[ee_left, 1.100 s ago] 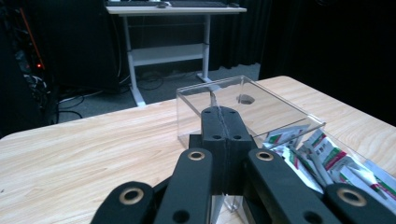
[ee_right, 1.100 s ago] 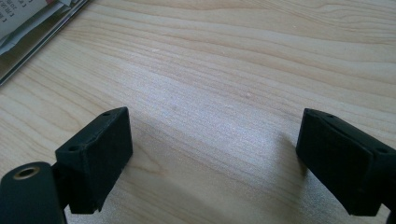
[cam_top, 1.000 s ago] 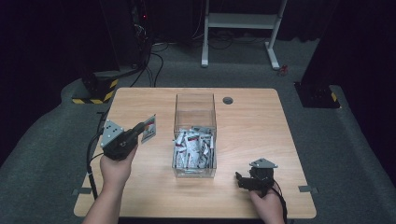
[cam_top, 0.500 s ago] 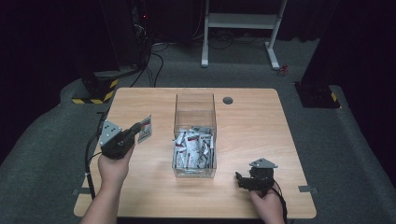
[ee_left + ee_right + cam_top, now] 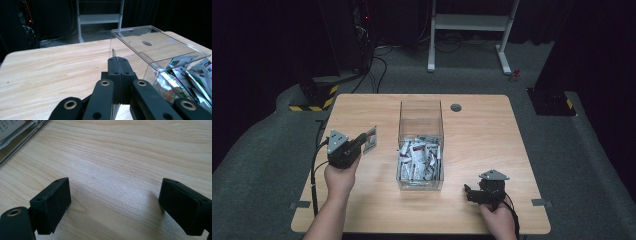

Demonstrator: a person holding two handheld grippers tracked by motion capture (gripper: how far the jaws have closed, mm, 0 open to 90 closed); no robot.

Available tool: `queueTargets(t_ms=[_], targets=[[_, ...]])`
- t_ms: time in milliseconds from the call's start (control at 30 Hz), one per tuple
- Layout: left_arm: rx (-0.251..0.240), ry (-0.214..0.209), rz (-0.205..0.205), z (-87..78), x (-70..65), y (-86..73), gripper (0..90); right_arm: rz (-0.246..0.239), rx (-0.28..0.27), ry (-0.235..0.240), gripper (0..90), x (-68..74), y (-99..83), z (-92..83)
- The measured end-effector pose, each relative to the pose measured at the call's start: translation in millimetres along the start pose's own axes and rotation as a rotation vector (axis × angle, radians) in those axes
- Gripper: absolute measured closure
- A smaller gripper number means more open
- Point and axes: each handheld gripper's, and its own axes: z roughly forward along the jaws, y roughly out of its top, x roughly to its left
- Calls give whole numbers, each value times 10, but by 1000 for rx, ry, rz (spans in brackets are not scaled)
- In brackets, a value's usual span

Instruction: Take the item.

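Note:
A clear plastic box (image 5: 421, 116) stands mid-table, its lower half holding several white sachets (image 5: 418, 159). To its left, my left gripper (image 5: 363, 138) is shut on one sachet (image 5: 371, 142) and holds it just above the wood. In the left gripper view the black jaws (image 5: 117, 65) press together on the sachet's thin edge (image 5: 114, 52), with the box (image 5: 150, 47) and its sachets (image 5: 190, 72) close on the right. My right gripper (image 5: 469, 192) rests low at the front right of the table. Its jaws (image 5: 115, 195) stand wide open over bare wood, with nothing between them.
The wooden table (image 5: 492, 130) has a round cable hole (image 5: 456, 107) behind the box. A white metal stand (image 5: 472, 25) is on the floor beyond the table. A corner of the box base (image 5: 17, 137) lies at the upper left of the right gripper view.
My left gripper has sunk a little toward the table with the sachet still clamped in it. The right gripper has stayed where it was.

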Motion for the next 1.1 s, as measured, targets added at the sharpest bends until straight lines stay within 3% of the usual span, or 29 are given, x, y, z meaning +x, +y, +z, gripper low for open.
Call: queueTargets(t_ms=[867, 1100], targets=[[100, -5, -66, 421, 38, -357, 900, 0, 0, 0, 105, 0, 0, 0], [117, 34, -75, 462, 93, -418, 899, 0, 0, 0, 105, 1, 0, 0]])
